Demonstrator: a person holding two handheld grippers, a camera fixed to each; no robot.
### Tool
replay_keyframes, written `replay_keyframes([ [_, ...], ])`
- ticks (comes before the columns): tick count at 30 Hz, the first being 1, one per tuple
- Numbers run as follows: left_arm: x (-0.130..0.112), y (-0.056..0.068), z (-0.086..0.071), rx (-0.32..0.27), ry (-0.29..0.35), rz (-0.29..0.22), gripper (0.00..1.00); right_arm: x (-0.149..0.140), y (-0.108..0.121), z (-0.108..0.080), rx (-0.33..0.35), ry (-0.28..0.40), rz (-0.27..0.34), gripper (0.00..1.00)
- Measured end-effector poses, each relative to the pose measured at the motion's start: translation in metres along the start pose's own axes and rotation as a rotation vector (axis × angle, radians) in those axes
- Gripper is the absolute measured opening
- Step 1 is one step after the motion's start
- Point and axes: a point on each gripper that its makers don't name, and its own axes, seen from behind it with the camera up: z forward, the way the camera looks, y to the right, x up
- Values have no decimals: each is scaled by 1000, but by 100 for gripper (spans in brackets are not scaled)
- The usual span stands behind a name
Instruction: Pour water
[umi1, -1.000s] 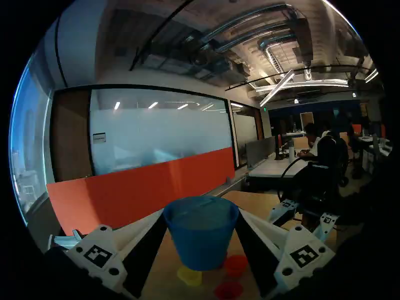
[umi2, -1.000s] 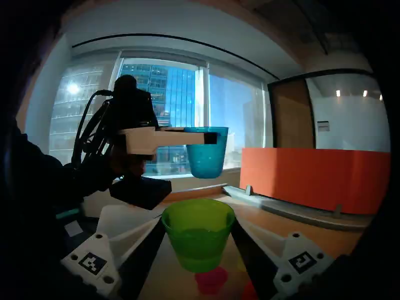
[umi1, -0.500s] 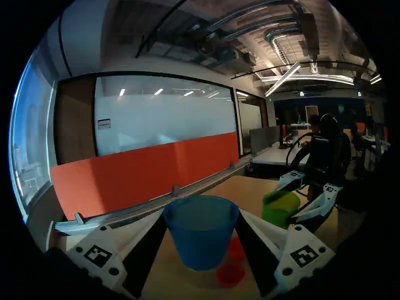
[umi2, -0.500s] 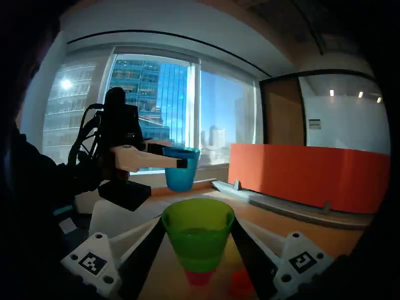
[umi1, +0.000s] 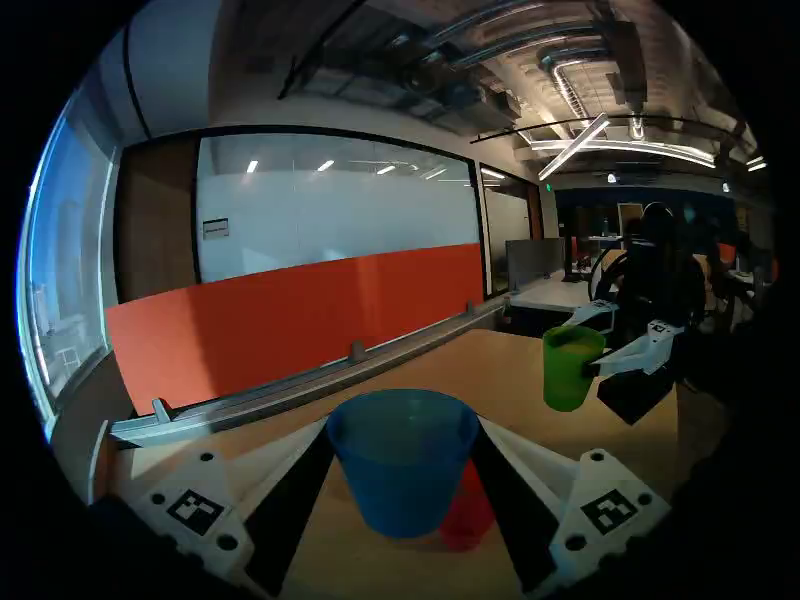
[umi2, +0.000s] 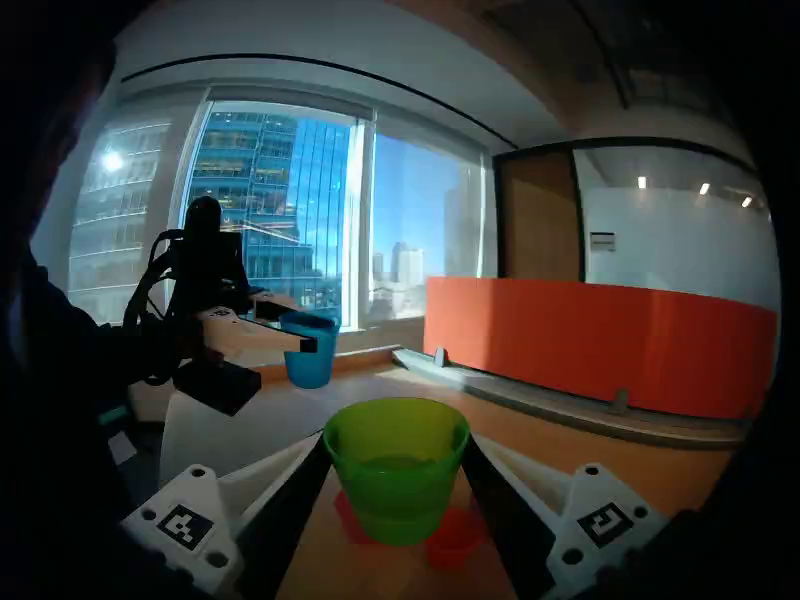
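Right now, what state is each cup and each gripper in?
blue cup: upright, gripped, contents unclear.
green cup: upright, gripped, partly filled with liquid.
left gripper: shut on the blue cup.
right gripper: shut on the green cup.
red cup: on the table, not gripped.

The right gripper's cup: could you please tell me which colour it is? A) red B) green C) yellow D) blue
B: the green cup is clamped between the fingers of the right gripper; the blue cup is in the left gripper.
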Motion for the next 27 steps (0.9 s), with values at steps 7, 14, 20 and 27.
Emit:
replay_keyframes([
  [7,-19,2,-1,-2,-26,-7,89,-3,13,-10,-25,-3,14,91],
  [14,-42,4,4,-16,-93,-8,89,-11,14,-10,-14,-24,25,91],
  [20,-58,4,10,-29,-147,2,89,-22,14,-8,2,-66,23,91],
  [27,-79,5,19,-48,-217,21,89,-36,19,-8,8,-119,18,91],
])
